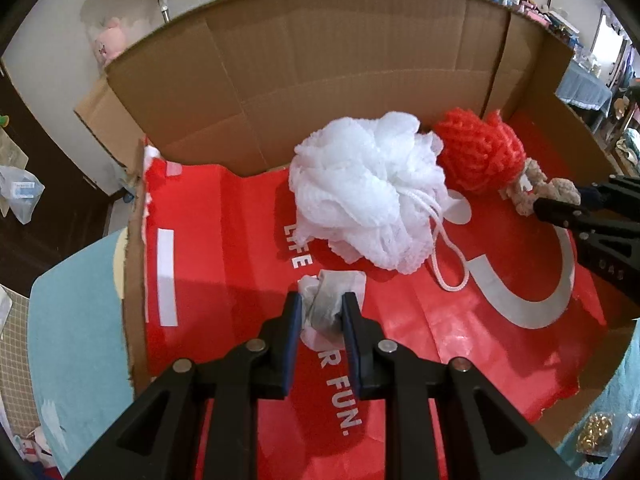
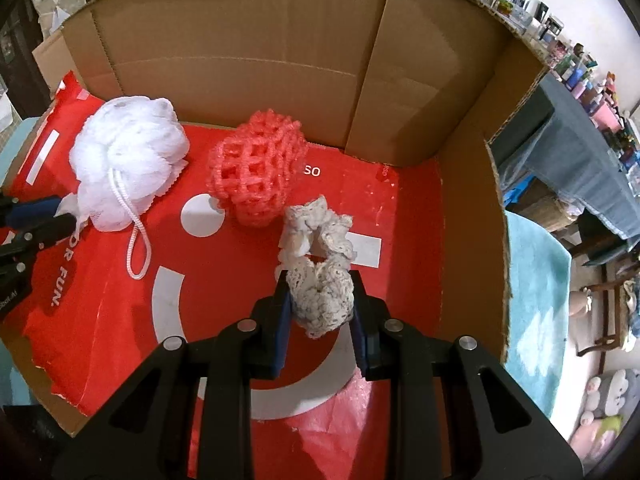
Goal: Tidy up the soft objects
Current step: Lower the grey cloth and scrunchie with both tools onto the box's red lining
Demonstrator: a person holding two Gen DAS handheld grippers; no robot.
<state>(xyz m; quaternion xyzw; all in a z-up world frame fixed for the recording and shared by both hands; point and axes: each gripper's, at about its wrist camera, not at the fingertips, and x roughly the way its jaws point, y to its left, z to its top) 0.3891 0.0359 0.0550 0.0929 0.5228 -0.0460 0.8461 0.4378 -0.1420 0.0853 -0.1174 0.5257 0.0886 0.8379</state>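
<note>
left gripper (image 1: 321, 312) is pinching a small white wad (image 1: 324, 304) in narrow jaws over the red bag (image 1: 224, 280) lining the cardboard box (image 1: 320, 60). right gripper (image 2: 320, 300) is clamping a lace scrunchie (image 2: 320, 276). best to be lowering both before releasing, clear of the white loofah (image 1: 368, 192) and red mesh ball (image 2: 256, 172) beyond.

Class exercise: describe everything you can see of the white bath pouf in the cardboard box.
The white pouf is a fluffy ball of gathered mesh netting, looking light and soft. A white cord loop hangs from its middle and trails onto the red bag lining the box, where the pouf rests. It lies left of the red net ball, close beside it or just touching. The left gripper, shut on a small grey-white wad, is just in front, not touching it.
</note>
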